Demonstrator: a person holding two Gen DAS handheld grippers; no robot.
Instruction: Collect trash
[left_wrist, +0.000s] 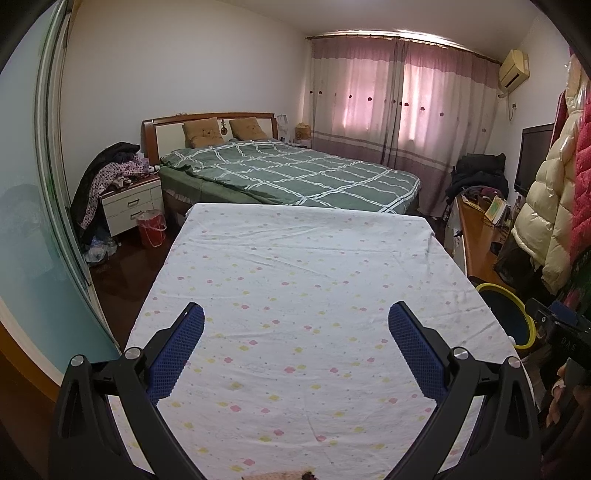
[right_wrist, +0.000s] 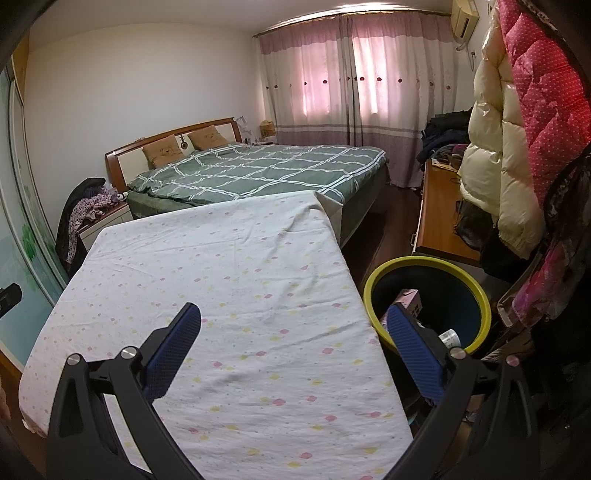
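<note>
A yellow-rimmed bin (right_wrist: 480, 295) with a dark inside stands on the floor at the right edge of a table covered by a flowered white cloth (right_wrist: 236, 280). Inside it lie a pink-and-white box (right_wrist: 408, 301) and a small white container (right_wrist: 450, 338). My right gripper (right_wrist: 293, 314) hangs open over the table's right edge, its right finger above the bin. My left gripper (left_wrist: 295, 312) is open over the cloth (left_wrist: 295, 280), holding nothing. The bin (left_wrist: 515, 314) shows at the right in the left wrist view. At the bottom edge a small pinkish item (left_wrist: 284, 475) is barely visible.
Beyond the table is a bed with a green checked cover (left_wrist: 291, 173). A nightstand piled with clothes (left_wrist: 129, 192) and a red bucket (left_wrist: 151, 227) stand at the left. Hanging coats (right_wrist: 517, 129) and a wooden desk (right_wrist: 439, 206) crowd the right. A sliding glass door (left_wrist: 33, 184) runs along the left.
</note>
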